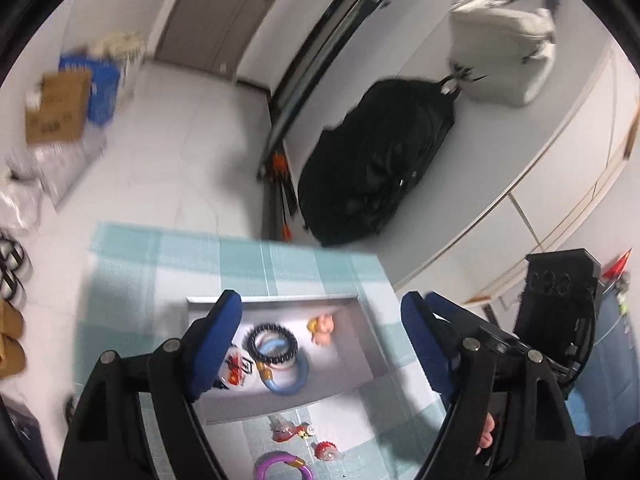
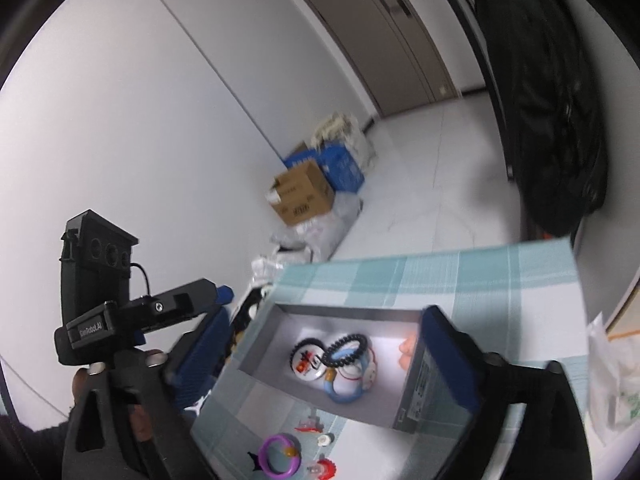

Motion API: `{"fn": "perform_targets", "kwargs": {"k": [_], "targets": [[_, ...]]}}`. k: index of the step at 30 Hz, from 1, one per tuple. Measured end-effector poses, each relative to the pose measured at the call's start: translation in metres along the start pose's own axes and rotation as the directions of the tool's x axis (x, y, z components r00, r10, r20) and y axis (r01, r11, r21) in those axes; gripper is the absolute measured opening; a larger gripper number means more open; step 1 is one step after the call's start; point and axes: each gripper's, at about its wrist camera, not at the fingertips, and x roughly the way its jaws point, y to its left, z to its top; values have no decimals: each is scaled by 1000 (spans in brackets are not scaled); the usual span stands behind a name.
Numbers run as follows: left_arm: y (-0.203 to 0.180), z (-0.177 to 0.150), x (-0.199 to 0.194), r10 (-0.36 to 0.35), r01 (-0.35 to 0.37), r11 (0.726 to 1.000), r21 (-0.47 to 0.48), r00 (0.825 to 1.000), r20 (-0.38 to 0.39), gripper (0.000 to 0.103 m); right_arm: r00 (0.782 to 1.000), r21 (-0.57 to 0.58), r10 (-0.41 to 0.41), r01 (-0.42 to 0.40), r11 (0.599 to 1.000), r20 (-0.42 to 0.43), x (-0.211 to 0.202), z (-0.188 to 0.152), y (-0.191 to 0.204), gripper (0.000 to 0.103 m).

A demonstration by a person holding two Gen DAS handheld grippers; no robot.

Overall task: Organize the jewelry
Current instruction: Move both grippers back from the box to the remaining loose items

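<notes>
A grey open box (image 1: 366,336) (image 2: 344,406) sits on a teal checked cloth (image 1: 168,256) (image 2: 460,276). Inside lie a black bead bracelet (image 1: 272,346) (image 2: 346,346), a blue ring bracelet (image 1: 286,380) (image 2: 340,390), a round red-and-white badge (image 1: 238,366) (image 2: 306,360) and a small orange-pink figure (image 1: 322,328). In front of the box lie a purple bracelet (image 1: 280,464) (image 2: 278,454), a red clip (image 1: 288,432) (image 2: 310,424) and a red round piece (image 1: 326,450) (image 2: 324,470). My left gripper (image 1: 320,340) is open above the box, holding nothing. My right gripper (image 2: 324,364) is open, its fingers on either side of the box.
The right gripper's body (image 1: 560,304) stands at the right of the left view; the left gripper's body (image 2: 96,280) at the left of the right view. A black bag (image 1: 380,160), a cardboard box (image 2: 304,192), blue bags and shoes (image 1: 12,280) lie on the floor.
</notes>
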Motion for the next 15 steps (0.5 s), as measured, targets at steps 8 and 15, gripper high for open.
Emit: {"fn": "perform_targets", "kwargs": {"k": [8,15], "targets": [[-55,-30,-67,195,-241,961,137,939,283,78,997,-149,34,-23,989,69,-45,-24,39,103],[-59,-56,-67,363,-400,908,125,900,240,78,978,-265,-80,130,955,192,-70,-57,77,103]]}}
